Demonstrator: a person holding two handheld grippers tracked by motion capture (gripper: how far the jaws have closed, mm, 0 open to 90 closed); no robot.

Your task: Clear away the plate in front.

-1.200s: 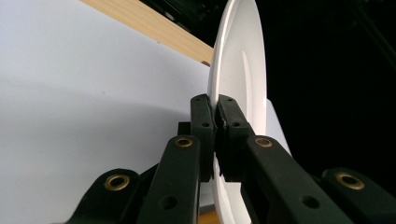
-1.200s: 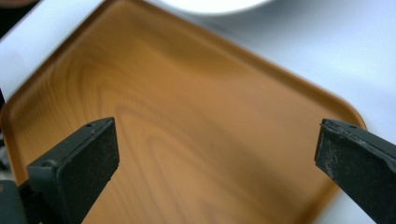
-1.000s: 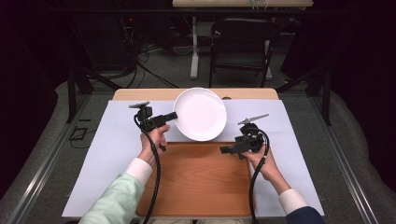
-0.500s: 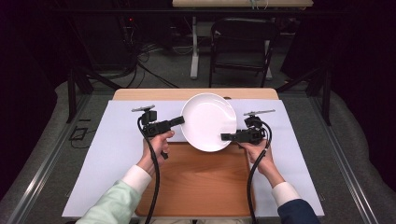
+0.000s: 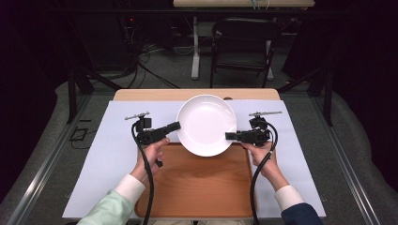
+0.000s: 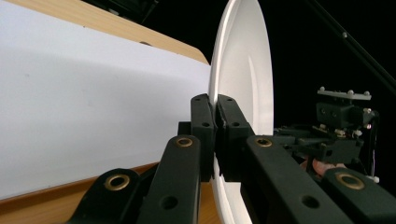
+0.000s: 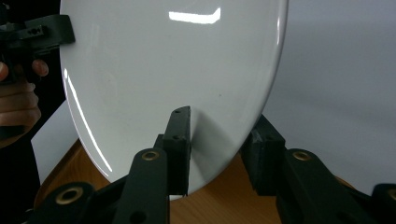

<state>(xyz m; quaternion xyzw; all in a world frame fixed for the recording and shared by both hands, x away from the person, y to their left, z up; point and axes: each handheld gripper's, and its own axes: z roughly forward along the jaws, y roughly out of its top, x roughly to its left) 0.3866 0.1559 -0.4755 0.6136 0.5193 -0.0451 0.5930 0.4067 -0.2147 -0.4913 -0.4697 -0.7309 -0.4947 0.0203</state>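
plate [image 5: 206, 124] hangs between left tongs [image 5: 176, 125] and right tongs [image 5: 228, 136], both clamping its rim.

Black brass-riveted left gripper [image 5: 175, 125] and right gripper [image 5: 229, 136]; mint and navy sleeves.

The plate [image 5: 206, 124] sits between the two grippers — the left gripper [image 5: 176, 126] at its left rim, the right gripper [image 5: 228, 136] at its right rim, each with a jaw on either face of the rim. The plate's near edge overlaps the far edge of the tray [image 5: 197, 187]. The tray lies on a paper sheet [image 5: 112, 140] covering the table [image 5: 141, 94] — a chair [image 5: 241, 44] stands beyond.
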